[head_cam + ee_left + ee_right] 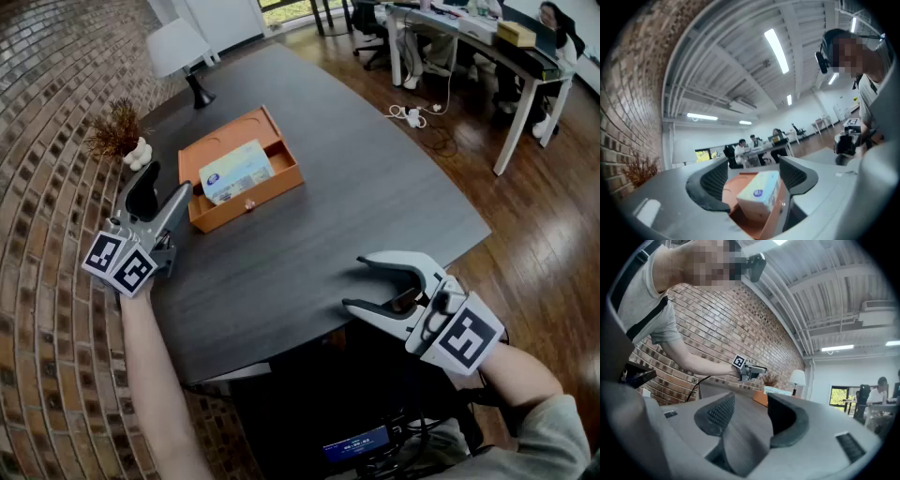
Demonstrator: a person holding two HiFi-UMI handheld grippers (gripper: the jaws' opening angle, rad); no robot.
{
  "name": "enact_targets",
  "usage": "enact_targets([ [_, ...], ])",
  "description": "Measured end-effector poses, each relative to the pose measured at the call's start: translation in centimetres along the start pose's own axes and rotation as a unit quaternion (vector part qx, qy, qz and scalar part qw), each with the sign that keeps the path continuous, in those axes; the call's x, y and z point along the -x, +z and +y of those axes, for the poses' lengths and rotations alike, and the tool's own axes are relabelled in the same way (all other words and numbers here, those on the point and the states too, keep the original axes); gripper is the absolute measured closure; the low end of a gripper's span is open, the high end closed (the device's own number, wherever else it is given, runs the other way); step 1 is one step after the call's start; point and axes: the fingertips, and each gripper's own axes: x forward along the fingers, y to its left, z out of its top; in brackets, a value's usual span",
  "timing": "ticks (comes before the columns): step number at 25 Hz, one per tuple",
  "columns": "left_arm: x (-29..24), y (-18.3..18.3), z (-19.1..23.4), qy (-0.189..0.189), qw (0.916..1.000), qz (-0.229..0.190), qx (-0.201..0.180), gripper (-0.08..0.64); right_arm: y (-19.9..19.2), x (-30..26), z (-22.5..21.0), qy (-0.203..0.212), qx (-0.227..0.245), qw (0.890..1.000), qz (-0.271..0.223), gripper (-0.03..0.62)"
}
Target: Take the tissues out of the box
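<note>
- Step, as I read it: reach-in w/ left gripper (169, 186) to grab the tissue pack (236, 171); nothing lifted yet.
- Pack lies in the orange open-top box (246, 212), in the half toward 3 o'clock; the other half is bare. Box sits on the tabletop (366, 187) at approx 11 o'clock from the person.
- Left gripper: jaws apart, nothing pinched. It's just beside the box's 8 o'clock corner, and its own view shows the pack framed in the gap but beyond the tips.
- Right gripper (356, 283): jaws wide, empty, at 5 o'clock by the tabletop's near edge, well apart from the box.
- To do it well: come in over the near wall, not through it. The rim corner sits right under the jaws and looks easy to snag.
- Straddle the pack's short side; both pads should land mid-body, not on a corner. Wrapper looks soft, so prob. a firm but not crushing squeeze.
- Lift toward 12 o'clock (straight up) till clear of the walls, then move away.
- Box looks light and may slide or come up w/ the pack; bringing the right gripper in to pin the wall at 4 o'clock would help.
- Keep the elbow off the dried plant (114, 131) and lamp (178, 47), at 10–12 o'clock of the left gripper.
</note>
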Motion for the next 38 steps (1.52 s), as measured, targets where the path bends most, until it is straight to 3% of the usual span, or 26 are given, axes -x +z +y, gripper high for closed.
enact_targets([
  [2, -1.4, -2.5, -1.0, -0.045, 0.9957, 0.075, -0.032, 0.152, -0.2, -0.3, 0.2, 0.002, -0.002, 1.000, 0.003, 0.354],
  [4, -2.6, -4.4, -1.7, -0.082, 0.9859, 0.133, -0.059, 0.130, -0.3, -0.4, 0.3, 0.002, -0.003, 1.000, 0.002, 0.354],
  [10, -5.6, -7.7, -2.2, -0.149, 0.9543, 0.243, -0.089, 0.071, -0.1, -0.5, 0.6, 0.005, 0.002, 1.000, -0.002, 0.354],
  [13, -7.5, -8.6, -2.3, -0.172, 0.9393, 0.280, -0.099, 0.055, -0.2, -0.4, 0.6, 0.005, 0.005, 1.000, 0.001, 0.354],
  [20, -9.6, -11.7, -3.5, -0.219, 0.9103, 0.342, -0.079, 0.056, -0.1, -0.4, 0.5, 0.009, 0.010, 1.000, 0.001, 0.354],
  [22, -9.7, -12.4, -3.6, -0.221, 0.9069, 0.348, -0.085, 0.060, -0.2, -0.4, 0.5, 0.012, 0.014, 1.000, 0.003, 0.354],
  [29, -9.7, -12.3, -3.3, -0.230, 0.9053, 0.344, -0.096, 0.170, -0.4, -0.4, 0.5, 0.012, 0.014, 1.000, 0.000, 0.356],
  [35, -9.7, -11.2, -3.1, -0.215, 0.9101, 0.337, -0.109, 0.187, -0.4, -0.3, 0.7, 0.017, 0.021, 1.000, 0.002, 0.359],
  [38, -9.6, -11.5, -3.5, -0.217, 0.9095, 0.342, -0.092, 0.186, -0.2, -0.3, 0.8, 0.021, 0.025, 0.999, -0.001, 0.359],
])
